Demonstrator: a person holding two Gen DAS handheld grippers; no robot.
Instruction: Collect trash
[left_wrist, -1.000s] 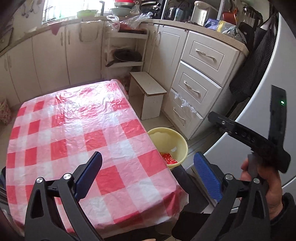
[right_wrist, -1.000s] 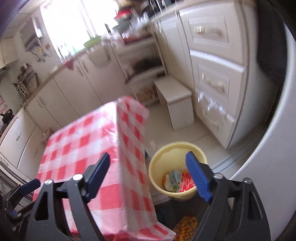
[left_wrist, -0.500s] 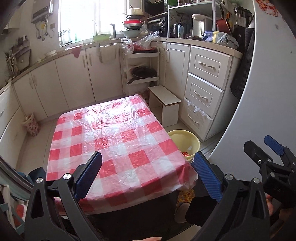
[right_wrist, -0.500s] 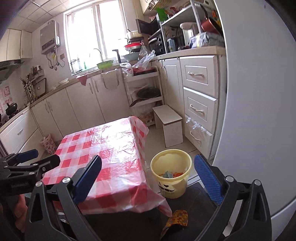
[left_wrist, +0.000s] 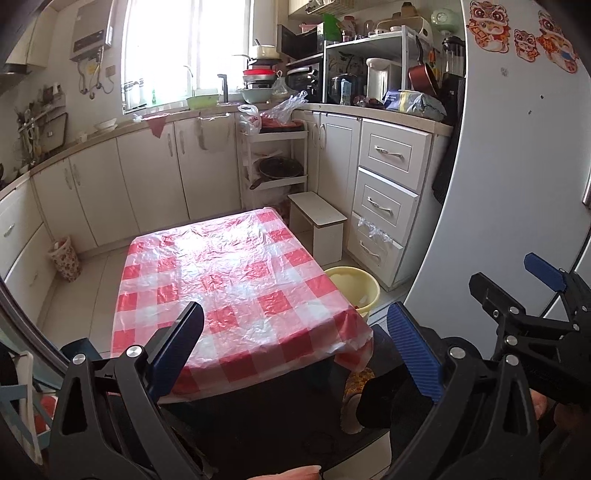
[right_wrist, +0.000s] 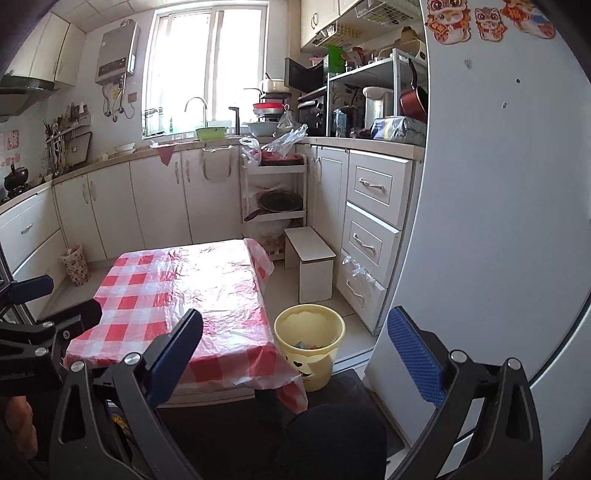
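**Both grippers empty over the table, trash in the bucket**

From my left camera I see the left gripper (left_wrist: 295, 347) with its blue pads spread wide and nothing between them. It hangs above the near edge of the table (left_wrist: 236, 273), which is covered by a red-and-white checked plastic cloth. The cloth top is bare of objects. Past the table's right edge a yellow bucket (left_wrist: 354, 286) stands on the floor, mostly hidden from this side. Further right, at the frame's edge, my other tool shows in profile in front of the white fridge (left_wrist: 517, 184).

From my right camera, the left tool sits at the far left beside the table's near left corner. The right gripper (right_wrist: 295, 350) has its jaws fully apart and holds nothing; they have just finished opening. The bucket (right_wrist: 309, 343) is just beside the table's near right corner, close to the drawers (right_wrist: 373, 236), with a small white stool (right_wrist: 312, 266) behind it. The trash (right_wrist: 308, 346) lies at the bucket's bottom: bluish and reddish scraps, too small to identify.
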